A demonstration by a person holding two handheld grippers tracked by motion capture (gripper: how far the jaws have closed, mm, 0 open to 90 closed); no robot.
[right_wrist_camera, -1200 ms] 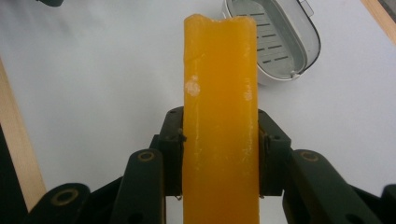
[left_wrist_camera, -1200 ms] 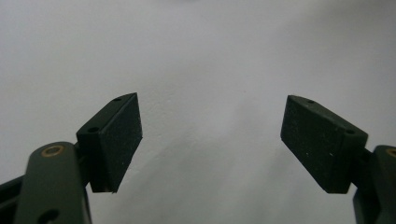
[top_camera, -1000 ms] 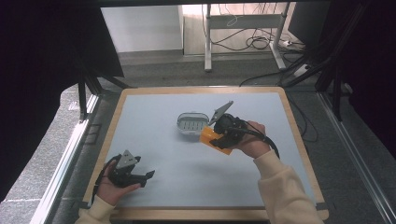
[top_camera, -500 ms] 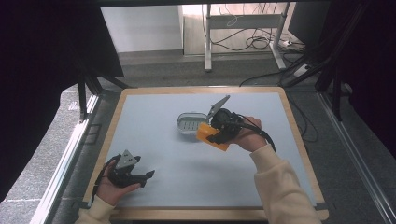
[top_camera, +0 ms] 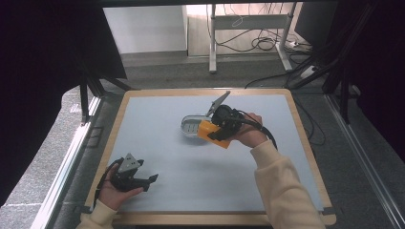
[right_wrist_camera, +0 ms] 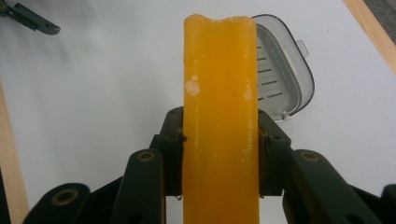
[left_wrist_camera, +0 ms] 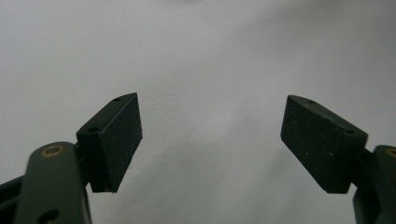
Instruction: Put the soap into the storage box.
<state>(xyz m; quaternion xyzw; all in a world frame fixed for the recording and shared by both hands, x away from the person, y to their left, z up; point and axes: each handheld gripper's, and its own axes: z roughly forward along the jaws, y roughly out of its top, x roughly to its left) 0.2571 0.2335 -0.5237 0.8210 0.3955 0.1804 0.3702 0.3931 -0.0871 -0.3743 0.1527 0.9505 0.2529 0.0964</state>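
The right gripper [right_wrist_camera: 219,154] clamps an orange soap bar [right_wrist_camera: 219,116] by its broad faces, just at 4 o'clock of the open grey soap box [top_camera: 193,126] near the table's [top_camera: 157,114] centre; the bar looks stiff, light and probably slick, so this mid-length hold seems sound. The left gripper [left_wrist_camera: 210,140], jaws wide and empty, rests at 7 o'clock. The bar hides part of the box's ribbed tray.

text: none readable | labels: none | numbers: none
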